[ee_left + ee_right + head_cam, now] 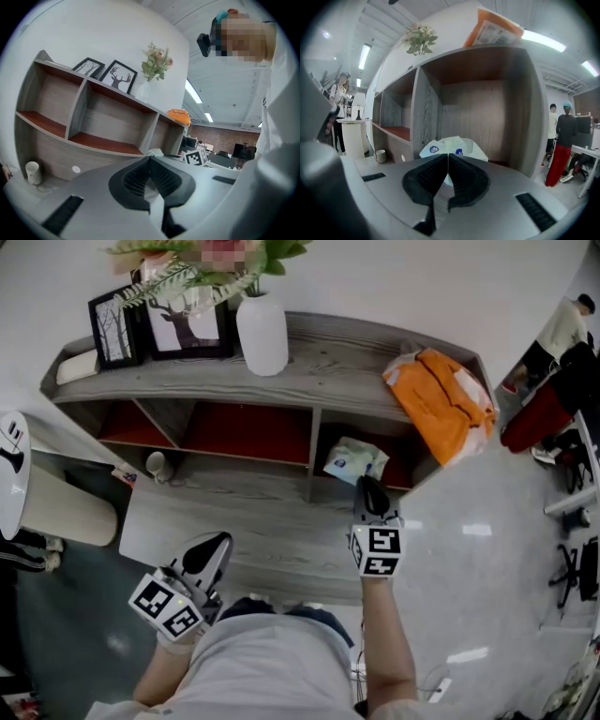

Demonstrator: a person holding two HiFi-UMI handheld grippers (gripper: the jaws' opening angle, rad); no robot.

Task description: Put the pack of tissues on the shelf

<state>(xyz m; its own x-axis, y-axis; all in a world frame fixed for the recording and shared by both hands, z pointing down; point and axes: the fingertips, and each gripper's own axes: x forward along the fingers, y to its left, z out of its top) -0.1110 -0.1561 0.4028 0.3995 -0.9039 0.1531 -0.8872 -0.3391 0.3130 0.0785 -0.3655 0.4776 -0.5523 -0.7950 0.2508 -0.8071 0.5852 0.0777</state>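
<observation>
The pack of tissues (354, 460), a pale wrapper with blue round marks, lies in the right-hand compartment of the grey wooden shelf (347, 381). In the right gripper view the pack of tissues (454, 144) sits just beyond my closed tips on the compartment floor. My right gripper (370, 487) points into that compartment, its jaws shut together with nothing seen between them. My left gripper (212, 554) hangs low at the left, close to my body, also shut and empty. The left gripper (150, 159) faces the two left compartments, which hold nothing.
On the shelf top stand a white vase (262, 334) with flowers, two framed pictures (187, 329) and an orange bag (441, 399) at the right end. A white cup (156, 463) sits on the low ledge. People (565, 136) stand at the right.
</observation>
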